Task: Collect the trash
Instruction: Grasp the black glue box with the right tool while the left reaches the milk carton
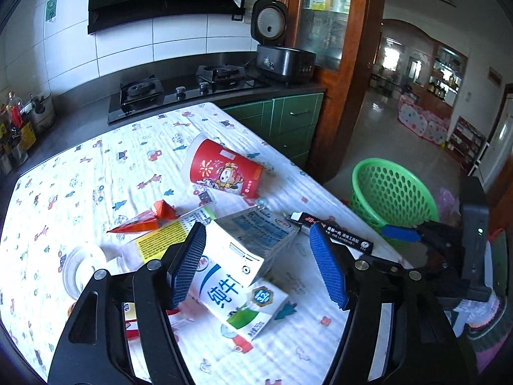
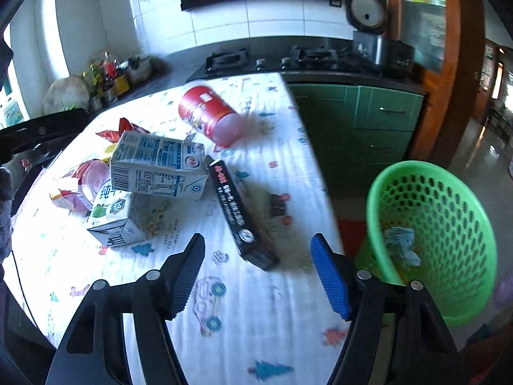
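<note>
Bench, patterned cloth: most trash not yet collected. Green basket on floor, right of bench: one pale crumpled scrap inside, little else visible. Red cup on its side, far. Two milk cartons, left centre, stacked crosswise. Black box, centre, near right edge. Red wrappers, far left. Left gripper: jaws apart, straddling the cartons, nothing clamped. Right gripper: jaws apart, empty, just short of black box.
</note>
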`<state>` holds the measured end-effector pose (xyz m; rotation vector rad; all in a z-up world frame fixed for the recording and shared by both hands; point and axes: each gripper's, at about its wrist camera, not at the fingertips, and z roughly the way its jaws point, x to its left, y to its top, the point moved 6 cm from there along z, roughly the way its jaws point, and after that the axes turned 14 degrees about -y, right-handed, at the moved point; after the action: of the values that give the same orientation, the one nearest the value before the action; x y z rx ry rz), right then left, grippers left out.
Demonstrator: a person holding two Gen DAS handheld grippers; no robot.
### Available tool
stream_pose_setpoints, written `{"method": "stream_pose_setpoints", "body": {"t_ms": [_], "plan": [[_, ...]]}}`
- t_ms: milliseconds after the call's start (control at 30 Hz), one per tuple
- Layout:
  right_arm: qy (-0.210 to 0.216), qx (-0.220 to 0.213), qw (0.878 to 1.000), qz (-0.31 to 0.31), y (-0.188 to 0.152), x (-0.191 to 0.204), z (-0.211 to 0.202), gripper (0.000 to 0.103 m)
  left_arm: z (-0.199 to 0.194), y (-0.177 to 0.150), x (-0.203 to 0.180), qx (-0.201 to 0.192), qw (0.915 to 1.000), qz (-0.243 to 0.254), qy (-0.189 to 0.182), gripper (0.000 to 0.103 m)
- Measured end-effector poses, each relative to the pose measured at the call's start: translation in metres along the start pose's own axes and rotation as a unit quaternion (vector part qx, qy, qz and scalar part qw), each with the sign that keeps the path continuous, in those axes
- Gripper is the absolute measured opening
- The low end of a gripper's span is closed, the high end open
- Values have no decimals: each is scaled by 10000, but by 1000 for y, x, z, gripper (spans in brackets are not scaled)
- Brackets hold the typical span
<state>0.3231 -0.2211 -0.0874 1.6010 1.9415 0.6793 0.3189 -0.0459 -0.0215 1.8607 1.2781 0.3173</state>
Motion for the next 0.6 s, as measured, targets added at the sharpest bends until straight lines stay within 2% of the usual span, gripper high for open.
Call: {"method": "stream_pose_setpoints", "body": {"t_ms": [133,367,500,600], "plan": [[-43,47,9998,-205,7,12,16,61,3,-4,6,99,9999,117,-19,69],[-190,128,9980,-593,15,27,44,49,20,-8,5,335,9983,458,-131,81],[-211,209,9975,-646,15,27,55,43,35,-8,2,525,9956,765,-136,84],[-145,271,9978,-589,15,25,59,34,46,-6,0,679,9929,964,-167,85]]}}
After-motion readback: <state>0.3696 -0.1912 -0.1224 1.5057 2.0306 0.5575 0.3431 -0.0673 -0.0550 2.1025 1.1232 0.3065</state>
